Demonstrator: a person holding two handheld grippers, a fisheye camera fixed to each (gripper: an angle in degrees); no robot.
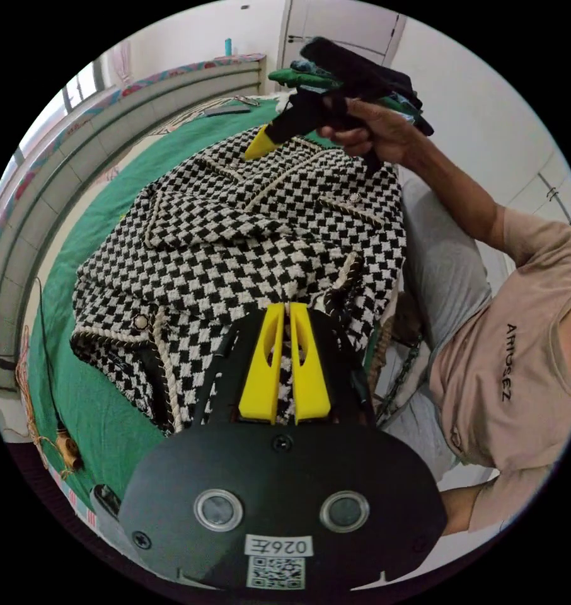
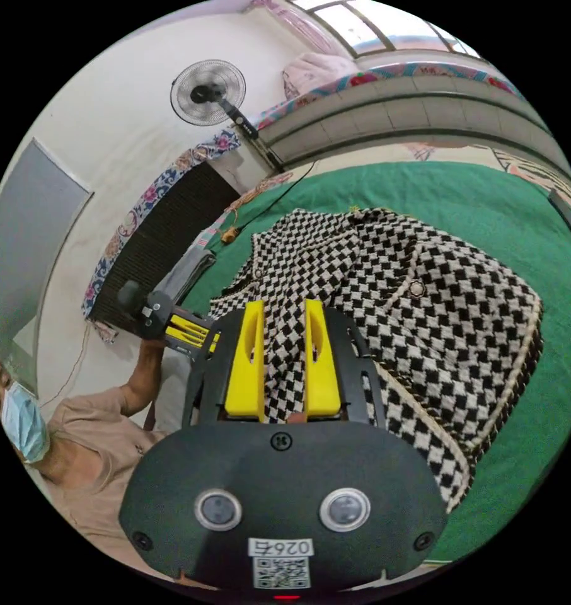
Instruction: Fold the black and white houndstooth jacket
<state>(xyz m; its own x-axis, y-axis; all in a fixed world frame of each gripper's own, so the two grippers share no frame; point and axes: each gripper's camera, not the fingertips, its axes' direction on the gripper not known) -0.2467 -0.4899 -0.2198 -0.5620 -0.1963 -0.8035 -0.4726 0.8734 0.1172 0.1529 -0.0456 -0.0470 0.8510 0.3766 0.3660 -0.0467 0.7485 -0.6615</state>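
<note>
On the green bed cover [image 2: 462, 189], your houndstooth jacket [image 1: 235, 252] lies partly folded, buttons and rope trim facing up. From the left gripper view its long axis runs from 6 o'clock, under your own jaws, toward 12 o'clock, where the right gripper [image 1: 260, 146] comes in held by your hand [image 1: 374, 129].

Your left gripper [image 1: 284, 315] has its jaws nearly together with only a thin strip of fabric showing between them; whether they pinch it cannot be told. In the right gripper view, your right gripper [image 2: 284, 315] has its jaws apart with cloth lying between them, not visibly clamped.

To do this fold well, likely you should bite the hem at both corners evenly, lift together and keep the trimmed edge taut so the front panels stay flat.

A wall fan [image 2: 208, 92] hangs at 11 o'clock in the right gripper view, and cables [image 1: 40, 403] trail at 8 o'clock in the left.
</note>
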